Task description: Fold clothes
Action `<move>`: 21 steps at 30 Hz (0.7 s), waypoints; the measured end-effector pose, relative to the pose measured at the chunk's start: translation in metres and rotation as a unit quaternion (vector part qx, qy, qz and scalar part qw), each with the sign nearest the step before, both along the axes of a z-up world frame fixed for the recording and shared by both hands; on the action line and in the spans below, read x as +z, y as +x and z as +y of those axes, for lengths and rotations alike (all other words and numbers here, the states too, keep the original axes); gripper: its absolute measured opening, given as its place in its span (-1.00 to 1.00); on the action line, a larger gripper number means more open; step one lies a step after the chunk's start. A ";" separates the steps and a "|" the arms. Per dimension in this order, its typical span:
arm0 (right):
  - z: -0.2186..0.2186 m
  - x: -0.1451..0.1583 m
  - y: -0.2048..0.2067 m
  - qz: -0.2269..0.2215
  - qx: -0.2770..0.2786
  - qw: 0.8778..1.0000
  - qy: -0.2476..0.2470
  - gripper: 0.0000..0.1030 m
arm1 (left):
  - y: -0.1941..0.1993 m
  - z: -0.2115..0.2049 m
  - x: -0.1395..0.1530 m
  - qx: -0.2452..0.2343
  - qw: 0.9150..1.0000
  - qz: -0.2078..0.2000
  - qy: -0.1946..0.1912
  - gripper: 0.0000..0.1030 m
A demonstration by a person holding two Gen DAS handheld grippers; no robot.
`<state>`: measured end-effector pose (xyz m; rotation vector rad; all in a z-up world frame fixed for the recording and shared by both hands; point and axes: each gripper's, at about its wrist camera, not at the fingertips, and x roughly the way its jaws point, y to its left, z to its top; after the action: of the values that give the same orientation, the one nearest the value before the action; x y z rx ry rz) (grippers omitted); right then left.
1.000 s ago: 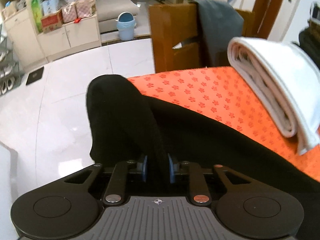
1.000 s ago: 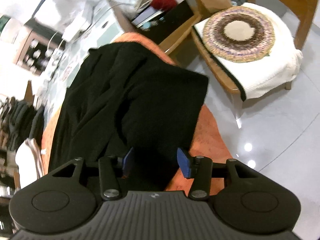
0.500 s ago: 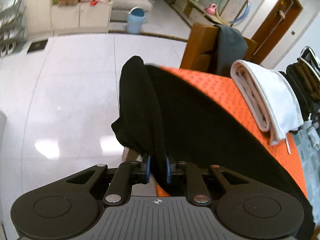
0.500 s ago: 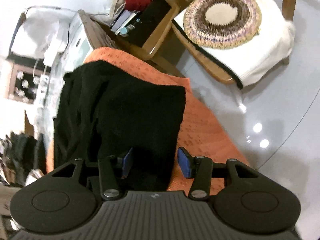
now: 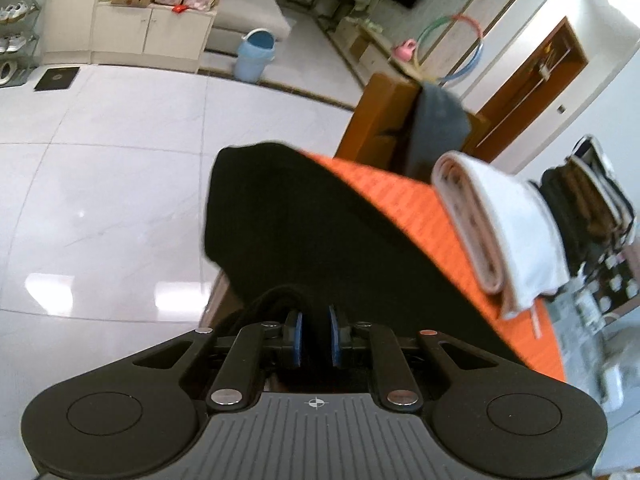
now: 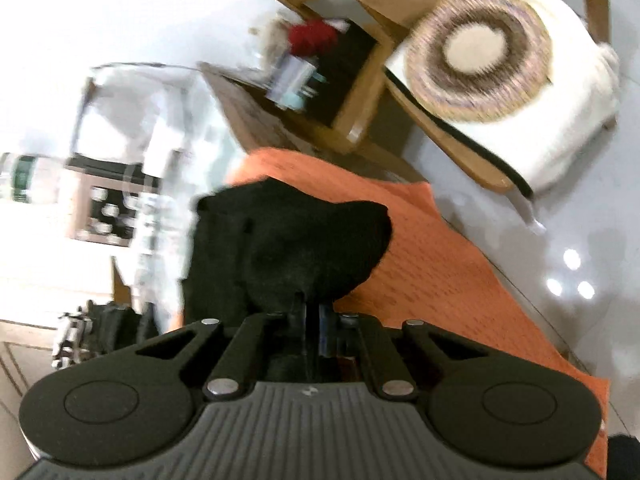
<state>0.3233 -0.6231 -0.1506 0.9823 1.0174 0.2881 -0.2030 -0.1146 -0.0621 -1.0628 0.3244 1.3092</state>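
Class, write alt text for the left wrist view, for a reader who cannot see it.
The left gripper is shut on a black garment lying on an orange tablecloth. A folded white cloth sits further along the table, with a wooden chair and white tiled floor beyond.

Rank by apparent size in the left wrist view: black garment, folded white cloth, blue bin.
1. black garment, though nearest the camera
2. folded white cloth
3. blue bin, far off, so true size unsure
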 end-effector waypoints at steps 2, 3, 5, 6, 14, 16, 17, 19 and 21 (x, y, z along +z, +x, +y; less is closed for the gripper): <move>0.001 0.019 0.001 -0.033 0.007 0.999 -0.001 -0.87 | 0.001 0.004 0.001 0.000 1.000 -0.002 -0.002 -0.69; 0.002 0.026 0.002 -0.045 0.011 0.999 -0.003 -0.87 | 0.001 0.005 -0.001 -0.002 1.000 -0.001 -0.005 -0.69; 0.004 0.035 0.006 -0.059 0.018 0.998 -0.009 -0.87 | 0.001 0.003 -0.009 -0.006 1.000 0.004 -0.013 -0.68; 0.005 0.038 0.008 -0.064 0.022 0.998 -0.012 -0.87 | 0.001 0.001 -0.013 -0.007 1.000 0.006 -0.017 -0.67; 0.008 0.023 0.015 -0.040 0.049 0.997 -0.044 -0.87 | -0.021 -0.015 -0.048 -0.002 0.997 -0.033 -0.067 -0.33; 0.009 0.017 0.014 -0.036 0.053 0.997 -0.048 -0.87 | -0.024 -0.018 -0.055 0.002 0.995 -0.055 -0.078 -0.17; 0.010 0.015 0.014 -0.034 0.055 0.997 -0.050 -0.86 | -0.025 -0.020 -0.057 0.006 0.995 -0.062 -0.084 -0.13; 0.012 0.013 0.016 -0.032 0.059 0.996 -0.052 -0.86 | -0.025 -0.024 -0.062 0.012 0.992 -0.078 -0.094 -0.02; 0.012 0.012 0.017 -0.030 0.063 0.996 -0.051 -0.85 | -0.024 -0.028 -0.065 0.016 0.990 -0.092 -0.104 0.07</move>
<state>0.3404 -0.6106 -0.1384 0.8140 1.0304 0.3639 -0.2267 -0.1424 -0.1272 -1.3603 0.3104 1.2131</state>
